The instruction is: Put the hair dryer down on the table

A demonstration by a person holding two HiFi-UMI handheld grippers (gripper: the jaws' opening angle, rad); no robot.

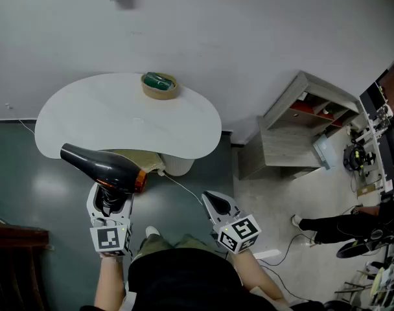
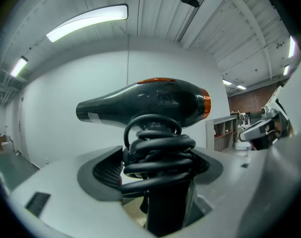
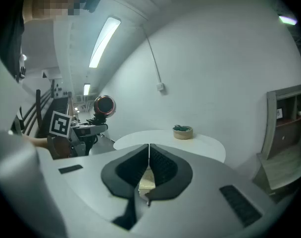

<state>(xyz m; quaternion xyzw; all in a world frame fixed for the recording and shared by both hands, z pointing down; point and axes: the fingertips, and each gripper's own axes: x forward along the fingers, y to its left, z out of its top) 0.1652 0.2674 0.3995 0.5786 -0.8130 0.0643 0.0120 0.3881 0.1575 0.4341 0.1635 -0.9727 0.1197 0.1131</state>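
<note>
A black hair dryer (image 1: 101, 166) with an orange back ring sticks up from my left gripper (image 1: 111, 203), its nozzle over the near left edge of the white table (image 1: 93, 118). In the left gripper view the dryer (image 2: 150, 103) stands upright, its handle wrapped in coiled black cord (image 2: 158, 155) and clamped between the jaws. My right gripper (image 1: 218, 207) hovers over the floor to the right, jaws shut with nothing in them; in its own view the gripper (image 3: 149, 168) has its pads closed together. The right gripper view shows the dryer (image 3: 104, 105) end-on at left.
A small round basket (image 1: 159, 85) with green contents sits at the table's far edge. A wooden shelf unit (image 1: 301, 125) stands on the right. The table's pedestal (image 1: 177, 166) and a white cable (image 1: 184, 190) lie on the floor. A person's legs (image 1: 326, 229) show at far right.
</note>
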